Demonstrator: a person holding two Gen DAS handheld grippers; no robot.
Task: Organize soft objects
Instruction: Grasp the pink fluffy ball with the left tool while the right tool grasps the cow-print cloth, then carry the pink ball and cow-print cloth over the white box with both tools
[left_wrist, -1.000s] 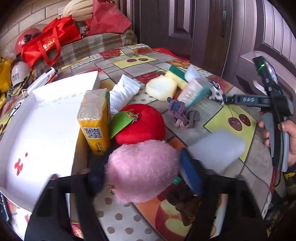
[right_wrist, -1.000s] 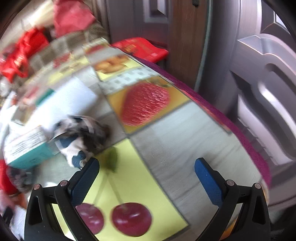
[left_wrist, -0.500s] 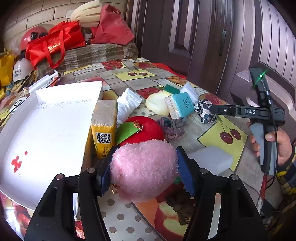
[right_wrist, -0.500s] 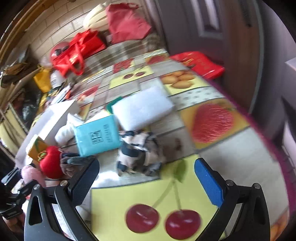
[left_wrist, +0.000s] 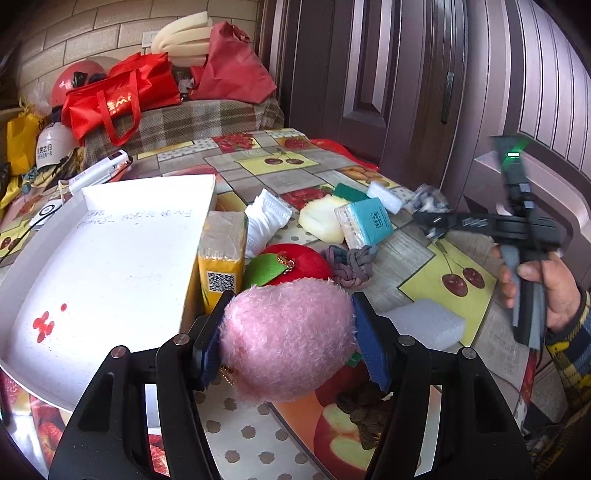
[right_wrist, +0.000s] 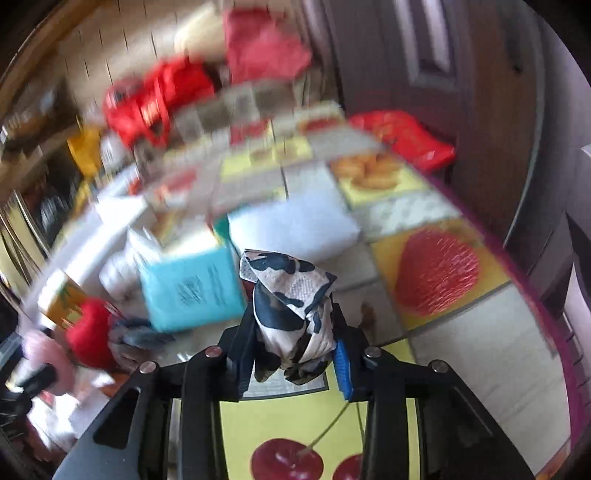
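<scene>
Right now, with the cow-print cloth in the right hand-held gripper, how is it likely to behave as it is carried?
The cow-print cloth is bunched between the right hand-held gripper pads, whose jaws have just closed on it, so it probably compresses easily. Its folded top stands above the pads, so it seems light. Loose ends hang below; they will likely flop and could snag.

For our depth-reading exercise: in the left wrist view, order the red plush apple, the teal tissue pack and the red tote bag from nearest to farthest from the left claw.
1. Red plush apple, just beyond the left claw.
2. Teal tissue pack, mid-table, to the right.
3. Red tote bag, off the table, far back left.
</scene>
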